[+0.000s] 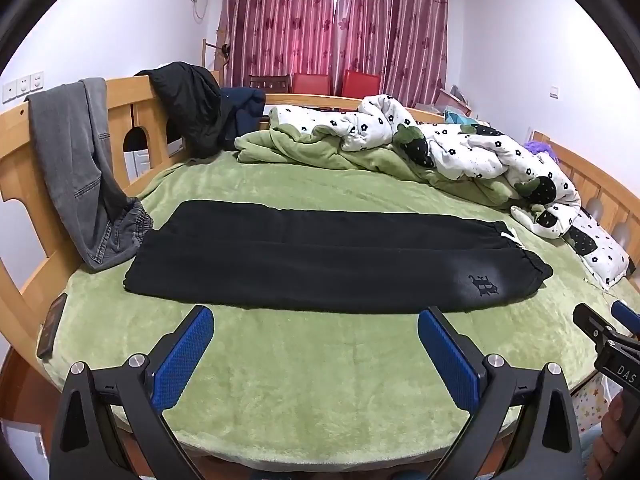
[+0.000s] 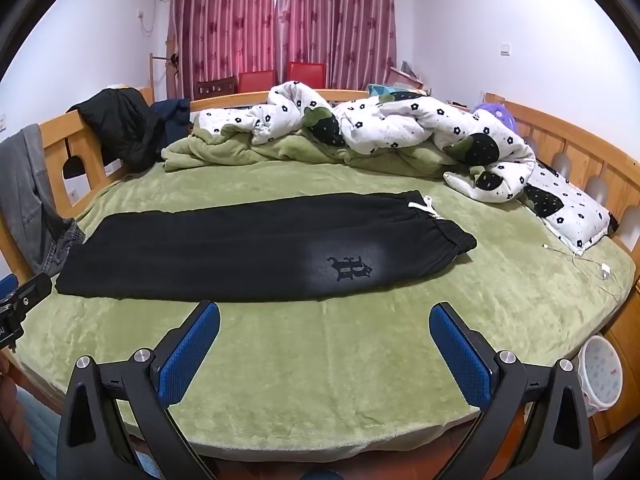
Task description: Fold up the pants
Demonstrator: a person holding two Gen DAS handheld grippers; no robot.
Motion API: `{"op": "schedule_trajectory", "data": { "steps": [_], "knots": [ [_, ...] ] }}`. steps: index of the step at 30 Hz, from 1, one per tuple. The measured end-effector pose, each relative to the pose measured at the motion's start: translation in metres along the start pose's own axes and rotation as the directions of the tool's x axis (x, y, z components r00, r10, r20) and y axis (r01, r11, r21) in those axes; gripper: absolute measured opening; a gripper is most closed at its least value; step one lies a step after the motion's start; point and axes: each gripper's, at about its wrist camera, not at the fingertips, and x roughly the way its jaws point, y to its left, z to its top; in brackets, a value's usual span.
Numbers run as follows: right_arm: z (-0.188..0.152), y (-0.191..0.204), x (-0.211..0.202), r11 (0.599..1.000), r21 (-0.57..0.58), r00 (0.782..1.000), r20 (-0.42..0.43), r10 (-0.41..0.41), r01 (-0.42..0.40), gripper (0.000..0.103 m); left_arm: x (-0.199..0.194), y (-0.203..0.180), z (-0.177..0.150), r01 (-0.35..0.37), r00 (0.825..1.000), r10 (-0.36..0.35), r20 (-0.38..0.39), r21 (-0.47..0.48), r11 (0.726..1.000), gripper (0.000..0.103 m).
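— Two grippers, one bed: what fills your view first?

— Biggest is the bed's green blanket (image 1: 320, 380), spread fleecy under me, with a wooden bed frame (image 1: 16, 152) around it. A rumpled flowered quilt (image 1: 460, 148) is heaped along the far side, well apart from my fingers.

— And the pants?

— One pair of black pants (image 1: 320, 260) lies flat across the blanket, already doubled lengthwise so one leg sits on the other. The elastic waistband is at the right end, with a white drawstring (image 2: 426, 206) showing there, and the cuffs are at the left end. Near the waist there is a faded grey patch carrying a dark gothic-letter emblem (image 2: 350, 268).

— Where do they lie from your fingers?

— Just beyond both pairs, across my front, not touching. My left gripper (image 1: 316, 318) faces the middle of the long near edge; my right gripper (image 2: 324, 314) sits just short of the emblem end. Bare blanket shows between each pair of blue pads (image 1: 182, 360).

— Fingers?

— Both pairs stand spread wide, holding nothing.
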Motion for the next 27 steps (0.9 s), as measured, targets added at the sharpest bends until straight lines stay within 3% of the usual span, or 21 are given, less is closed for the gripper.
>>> {"op": "schedule_trajectory", "data": {
  "steps": [27],
  "knots": [
    [0.0004,0.0014,0.0005,1.000,-0.004,1.000,0.003,-0.001,0.001,0.103,0.0007,0.0044,-0.0004,0.000,1.000,0.000,-0.018,-0.002,1.000,0.103]
  ]
}}
